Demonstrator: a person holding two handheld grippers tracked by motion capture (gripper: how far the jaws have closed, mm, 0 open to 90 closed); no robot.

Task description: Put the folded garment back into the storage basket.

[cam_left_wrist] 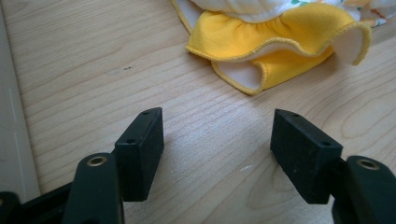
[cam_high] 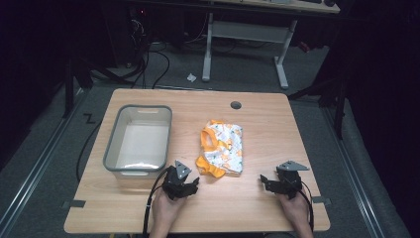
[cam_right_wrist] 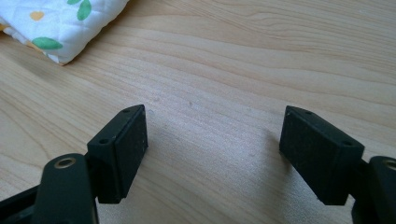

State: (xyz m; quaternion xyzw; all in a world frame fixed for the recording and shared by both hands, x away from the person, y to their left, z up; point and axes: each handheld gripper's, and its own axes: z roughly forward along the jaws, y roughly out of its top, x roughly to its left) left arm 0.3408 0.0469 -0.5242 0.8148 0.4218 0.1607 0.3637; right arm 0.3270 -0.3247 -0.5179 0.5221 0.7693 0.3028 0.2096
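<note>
A small folded garment (cam_high: 223,148), white quilted cloth with a printed pattern and orange-yellow ruffled trim, lies on the middle of the wooden table (cam_high: 267,129). My left gripper (cam_high: 188,182) rests near the front edge, just left of and below the garment, open with nothing between its jaws. In the left gripper view my left gripper (cam_left_wrist: 217,121) faces the yellow ruffle (cam_left_wrist: 280,32) a short way ahead. My right gripper (cam_high: 266,181) sits to the garment's lower right, open and empty. In the right gripper view my right gripper (cam_right_wrist: 215,116) is over bare wood, with the garment's white corner (cam_right_wrist: 60,23) at top left.
An empty grey-rimmed bin (cam_high: 113,144) stands on the table's left half; its pale wall (cam_left_wrist: 11,140) shows beside my left gripper. A cable hole (cam_high: 236,105) sits near the far edge. Behind the table are a desk frame (cam_high: 247,34) and floor cables (cam_high: 148,64).
</note>
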